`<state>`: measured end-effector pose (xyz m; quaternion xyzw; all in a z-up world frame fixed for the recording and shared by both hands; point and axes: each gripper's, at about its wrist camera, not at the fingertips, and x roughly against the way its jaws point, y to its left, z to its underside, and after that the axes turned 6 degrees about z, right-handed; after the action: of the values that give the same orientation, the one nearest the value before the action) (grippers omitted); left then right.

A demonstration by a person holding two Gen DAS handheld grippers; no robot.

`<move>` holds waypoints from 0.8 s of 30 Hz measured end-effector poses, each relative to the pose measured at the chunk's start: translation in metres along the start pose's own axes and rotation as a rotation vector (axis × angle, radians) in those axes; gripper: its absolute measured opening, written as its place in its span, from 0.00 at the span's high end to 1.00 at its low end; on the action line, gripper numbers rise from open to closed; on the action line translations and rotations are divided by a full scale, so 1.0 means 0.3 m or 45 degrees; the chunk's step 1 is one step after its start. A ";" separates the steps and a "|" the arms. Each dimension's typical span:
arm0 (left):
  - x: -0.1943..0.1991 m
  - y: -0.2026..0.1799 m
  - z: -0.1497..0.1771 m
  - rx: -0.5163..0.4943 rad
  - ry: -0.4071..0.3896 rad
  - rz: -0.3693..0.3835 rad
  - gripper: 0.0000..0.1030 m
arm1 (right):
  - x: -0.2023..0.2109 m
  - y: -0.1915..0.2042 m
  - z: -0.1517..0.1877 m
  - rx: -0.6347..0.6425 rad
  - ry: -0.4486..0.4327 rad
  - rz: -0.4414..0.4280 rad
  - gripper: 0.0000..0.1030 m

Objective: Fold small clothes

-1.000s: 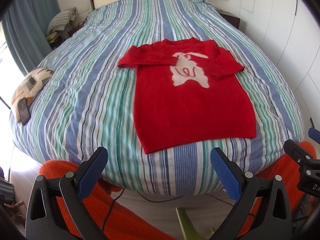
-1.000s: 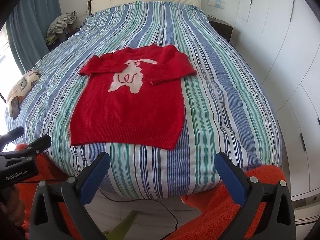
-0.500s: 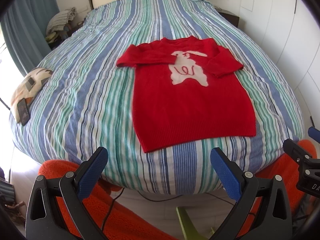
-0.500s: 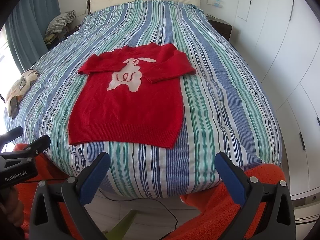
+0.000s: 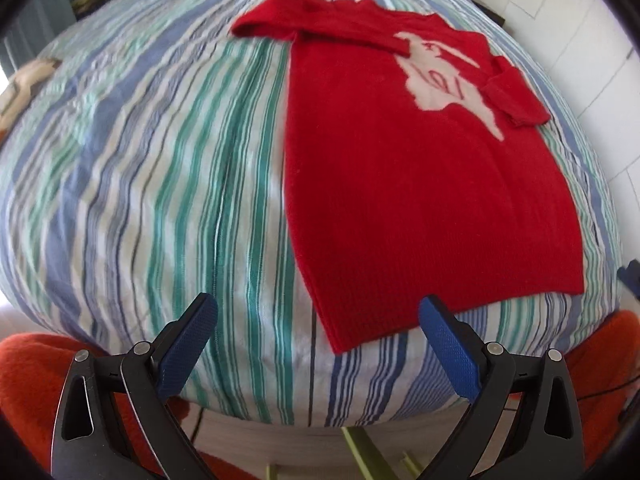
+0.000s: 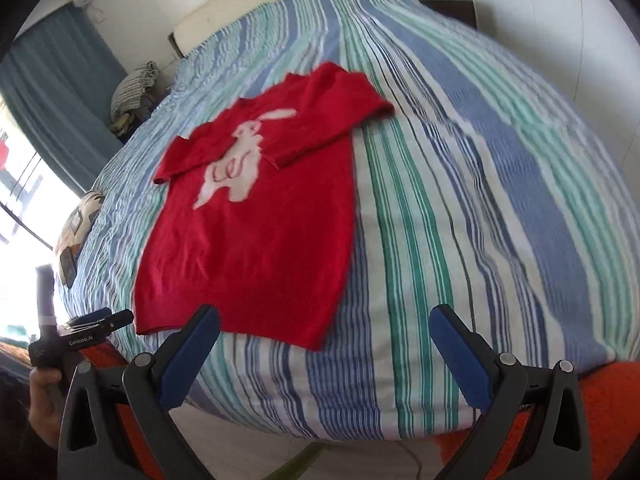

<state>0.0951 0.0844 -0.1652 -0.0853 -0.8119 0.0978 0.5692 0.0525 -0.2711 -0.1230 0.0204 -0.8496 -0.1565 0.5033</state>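
A small red sweater (image 5: 400, 168) with a white rabbit on its chest lies flat on the striped bed (image 5: 160, 184), both sleeves folded in across the chest. It also shows in the right wrist view (image 6: 260, 224). My left gripper (image 5: 318, 320) is open and empty, close above the sweater's near left hem corner. My right gripper (image 6: 324, 332) is open and empty, just above the near right hem corner. The left gripper also shows at the left edge of the right wrist view (image 6: 100, 320).
The bed's foot edge (image 6: 320, 420) drops to the floor just under both grippers. An orange rug (image 5: 36, 380) lies below. A patterned cushion (image 6: 76, 224) sits at the bed's left side, with a curtain (image 6: 60, 100) behind it. White cupboards (image 5: 600, 60) stand at the right.
Both grippers have moved forward and down toward the sweater's near hem; the sweater now fills much more of each view. Both stay open. The sweater has not moved.
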 end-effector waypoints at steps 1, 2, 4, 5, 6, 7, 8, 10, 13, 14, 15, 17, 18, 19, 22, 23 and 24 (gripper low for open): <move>-0.029 0.028 -0.003 0.053 0.021 0.058 0.06 | -0.057 -0.039 -0.002 -0.076 0.065 -0.089 0.07; -0.051 0.050 -0.004 0.104 0.036 0.125 0.07 | -0.106 -0.065 0.003 -0.149 0.108 -0.195 0.11; -0.066 0.060 0.000 0.139 0.026 0.163 0.08 | -0.183 -0.074 0.021 -0.230 0.150 -0.338 0.16; -0.066 0.051 0.003 0.130 0.015 0.149 0.16 | -0.211 -0.058 0.027 -0.220 0.161 -0.369 0.20; -0.063 0.037 0.006 0.111 0.009 0.124 0.26 | -0.229 -0.037 0.031 -0.198 0.162 -0.377 0.30; -0.063 0.027 0.003 0.090 0.009 0.105 0.50 | -0.242 -0.019 0.031 -0.172 0.162 -0.381 0.39; -0.059 0.014 0.005 0.071 0.009 0.130 0.84 | -0.252 0.002 0.029 -0.142 0.176 -0.384 0.77; -0.046 0.002 0.013 0.077 0.012 0.156 0.97 | -0.254 0.036 0.023 -0.071 0.197 -0.282 0.94; 0.033 0.006 0.034 0.055 -0.039 0.055 0.98 | -0.184 0.056 0.011 0.014 0.176 -0.104 0.95; 0.063 0.019 0.042 0.059 -0.057 0.044 0.98 | -0.152 0.054 0.008 0.033 0.158 -0.062 0.95; 0.085 0.037 0.047 0.057 -0.066 0.035 0.98 | -0.118 0.056 0.012 0.046 0.142 -0.030 0.95; 0.078 0.035 0.063 0.030 -0.055 -0.025 0.98 | -0.104 0.050 0.028 0.057 0.152 0.028 0.96; 0.044 0.040 0.056 0.018 -0.035 -0.050 0.98 | -0.129 0.050 0.039 0.069 0.176 0.052 0.96; 0.004 0.048 0.048 0.013 -0.008 -0.069 0.98 | -0.172 0.044 0.052 0.069 0.212 0.077 0.96; -0.055 0.012 0.049 -0.067 -0.018 -0.163 0.98 | -0.260 0.012 0.072 0.007 0.238 0.080 0.97; -0.052 -0.003 0.055 -0.098 -0.029 -0.193 0.98 | -0.257 0.014 0.070 0.015 0.228 0.089 0.97; -0.049 -0.013 0.060 -0.120 -0.038 -0.209 0.97 | -0.252 0.020 0.069 0.025 0.223 0.096 0.97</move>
<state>0.0829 0.0759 -0.1837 -0.0435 -0.8282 0.0138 0.5586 0.0725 -0.2459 -0.1946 0.0069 -0.8040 -0.1265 0.5810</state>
